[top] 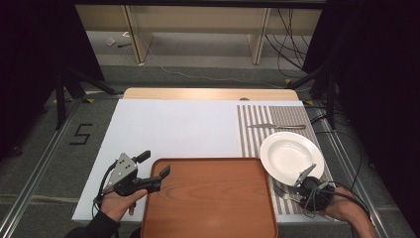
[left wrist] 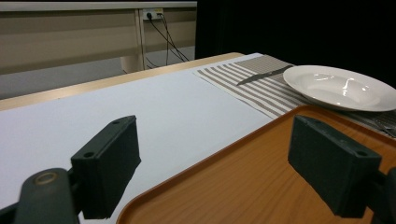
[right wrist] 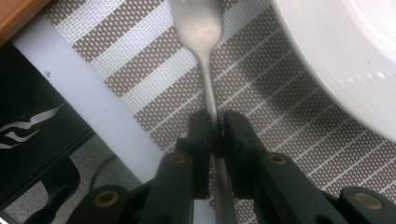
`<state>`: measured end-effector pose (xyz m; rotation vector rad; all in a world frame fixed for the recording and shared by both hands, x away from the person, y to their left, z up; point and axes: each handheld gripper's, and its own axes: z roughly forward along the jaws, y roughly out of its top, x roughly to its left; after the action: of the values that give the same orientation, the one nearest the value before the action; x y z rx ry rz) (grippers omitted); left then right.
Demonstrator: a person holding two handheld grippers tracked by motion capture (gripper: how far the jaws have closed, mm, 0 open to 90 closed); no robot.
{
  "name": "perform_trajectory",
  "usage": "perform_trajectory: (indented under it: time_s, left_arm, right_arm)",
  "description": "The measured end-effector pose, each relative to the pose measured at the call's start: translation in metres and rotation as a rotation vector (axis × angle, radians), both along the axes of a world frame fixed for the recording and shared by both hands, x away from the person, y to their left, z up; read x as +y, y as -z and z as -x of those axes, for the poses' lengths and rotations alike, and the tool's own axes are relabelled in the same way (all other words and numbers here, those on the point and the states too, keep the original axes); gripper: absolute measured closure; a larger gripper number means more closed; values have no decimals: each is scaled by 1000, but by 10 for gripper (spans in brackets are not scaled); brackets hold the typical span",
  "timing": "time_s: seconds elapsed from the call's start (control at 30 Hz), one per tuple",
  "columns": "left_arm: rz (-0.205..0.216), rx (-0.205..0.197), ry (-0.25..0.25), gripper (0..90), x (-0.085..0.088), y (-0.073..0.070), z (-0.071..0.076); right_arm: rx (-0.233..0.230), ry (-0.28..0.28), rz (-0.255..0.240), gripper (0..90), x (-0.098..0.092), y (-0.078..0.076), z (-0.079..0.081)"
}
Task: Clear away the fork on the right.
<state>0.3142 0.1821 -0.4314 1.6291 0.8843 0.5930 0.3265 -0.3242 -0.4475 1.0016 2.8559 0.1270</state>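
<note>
Fork (right wrist: 205,51): metal, thin and stiff, light I judge, with a smooth polished handle likely to slide between pads; not fragile, but apt to swivel if held off balance. It lies on the striped placemat (right wrist: 154,88) straight ahead of my right gripper (right wrist: 215,128), its head pointing away from me and its handle running back between my jaws, which are pressed together on the narrow neck of the handle. That hold sits a little behind the head, so I expect the handle end to droop when lifted; a grip nearer the middle would balance better. Plate (right wrist: 345,60): white, glazed, breakable, just beside the fork on the right of my right gripper, resting on the same placemat. Tray (top: 210,198): large, wooden, flat, off to the left of that gripper, its corner close by. Left gripper (top: 154,171): jaws spread wide, holding nothing, hovering over the near left corner of the tray. Knife (left wrist: 261,74): lying on the placemat well beyond the plate. Table (top: 173,126): white top under all of it.
</note>
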Motion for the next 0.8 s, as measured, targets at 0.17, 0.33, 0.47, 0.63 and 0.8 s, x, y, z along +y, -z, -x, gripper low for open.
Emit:
perform_trajectory:
  time_s: [0.17, 0.33, 0.47, 0.63, 0.8]
  left_arm:
    - [-2, 2, 2, 163, -1, 0, 0]
    - [-2, 1, 1, 163, 0, 0, 0]
    - [0, 0, -2, 163, 0, 0, 0]
    - [-1, -1, -1, 163, 0, 0, 0]
    - [-1, 0, -2, 163, 0, 0, 0]
  right_arm:
    - [-4, -17, 7, 835, 1, 0, 1]
    - [-11, -31, 13, 839, 2, 0, 2]
    - [-7, -27, 8, 843, 2, -1, 2]
    - [-21, -39, -4, 846, 4, -5, 3]
    - [-34, -50, -5, 847, 8, -9, 5]
